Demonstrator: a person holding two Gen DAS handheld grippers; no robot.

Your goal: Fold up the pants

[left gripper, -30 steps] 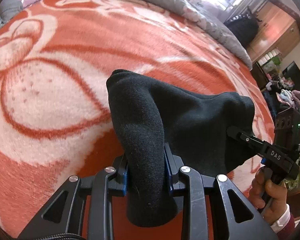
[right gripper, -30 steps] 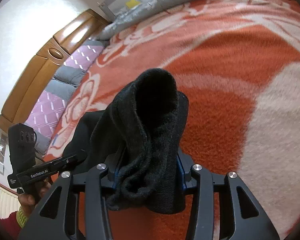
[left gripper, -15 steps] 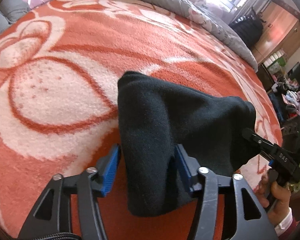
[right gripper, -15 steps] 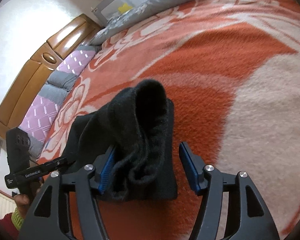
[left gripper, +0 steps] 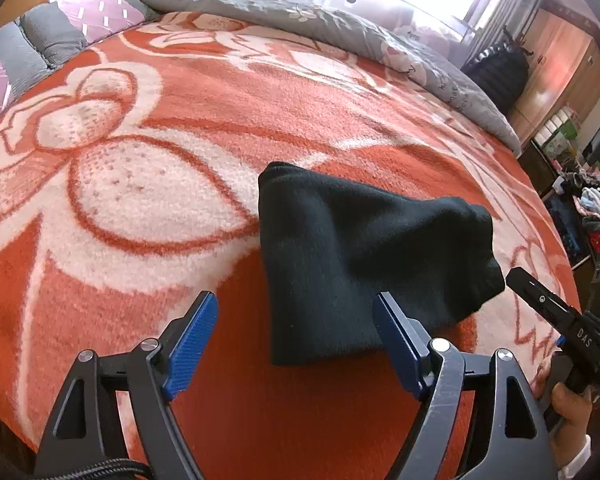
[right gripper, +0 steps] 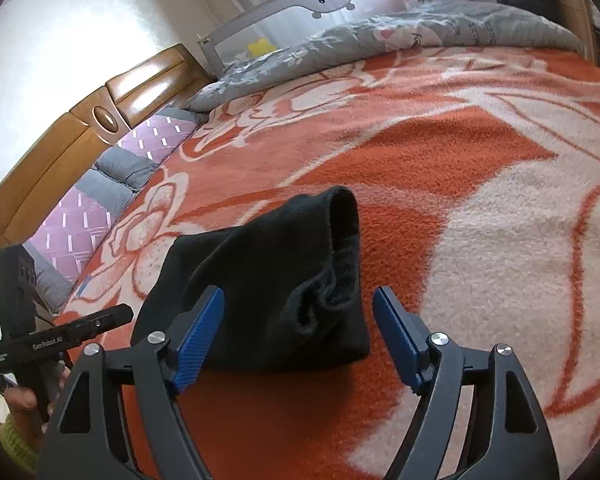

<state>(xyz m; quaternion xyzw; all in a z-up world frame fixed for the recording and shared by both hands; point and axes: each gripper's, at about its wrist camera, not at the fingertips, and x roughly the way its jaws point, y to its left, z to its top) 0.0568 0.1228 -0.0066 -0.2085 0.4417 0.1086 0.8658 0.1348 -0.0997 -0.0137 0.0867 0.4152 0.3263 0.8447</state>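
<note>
The black pants (left gripper: 360, 256) lie folded into a small thick bundle on the orange and white blanket (left gripper: 160, 160). They also show in the right wrist view (right gripper: 272, 280). My left gripper (left gripper: 296, 320) is open and empty, its blue pads apart just in front of the bundle's near edge. My right gripper (right gripper: 298, 320) is open and empty at the bundle's other end. Each gripper shows in the other's view, the right one at the far right (left gripper: 560, 320), the left one at the far left (right gripper: 60, 332).
A grey quilt (left gripper: 340, 28) lies along the far side of the bed. Purple and grey pillows (right gripper: 100, 200) rest against a wooden headboard (right gripper: 60, 148). A wardrobe and cluttered shelves (left gripper: 572, 152) stand beyond the bed's right edge.
Both grippers were shut on the pants one second ago. They opened, let the bundle drop flat on the blanket, and pulled back and up.
</note>
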